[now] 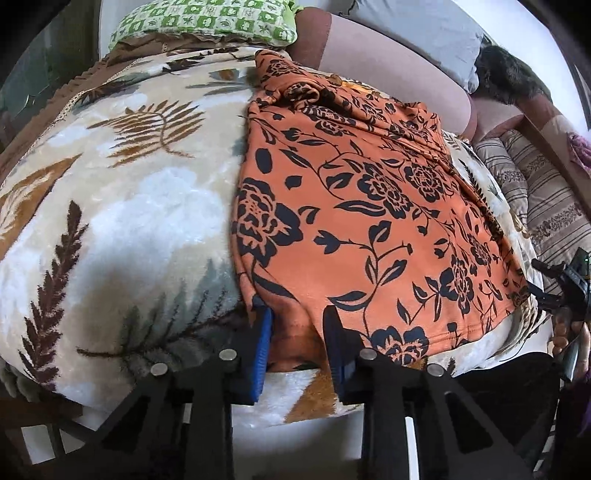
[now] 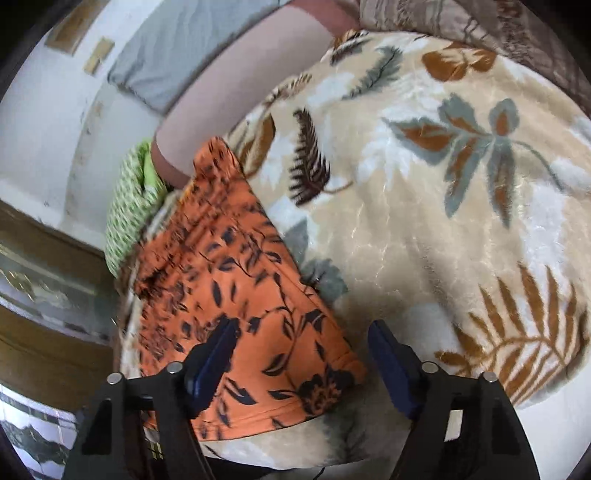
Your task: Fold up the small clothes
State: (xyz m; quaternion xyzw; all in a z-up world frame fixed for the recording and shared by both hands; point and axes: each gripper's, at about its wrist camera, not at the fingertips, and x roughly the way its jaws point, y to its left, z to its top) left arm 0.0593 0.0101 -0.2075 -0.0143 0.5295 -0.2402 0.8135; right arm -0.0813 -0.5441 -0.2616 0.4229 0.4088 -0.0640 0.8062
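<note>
Two tools spread: left tool (image 1: 295,325), right tool (image 2: 303,350) over orange garment (image 1: 362,206) on leaf-print blanket (image 1: 129,192).

bedding around a leaf-print blanket (image 1: 129,206)
a green checked pillow (image 1: 207,18) lies at the blanket's far edge, a grey pillow (image 1: 424,33) beside it, a striped cushion (image 1: 539,199) to the blanket's right.

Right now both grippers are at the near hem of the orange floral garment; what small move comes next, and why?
Probably close the left gripper on the orange garment: its fingers are apart around the near-left corner, nothing pinched. The right gripper is open at the other corner.
</note>
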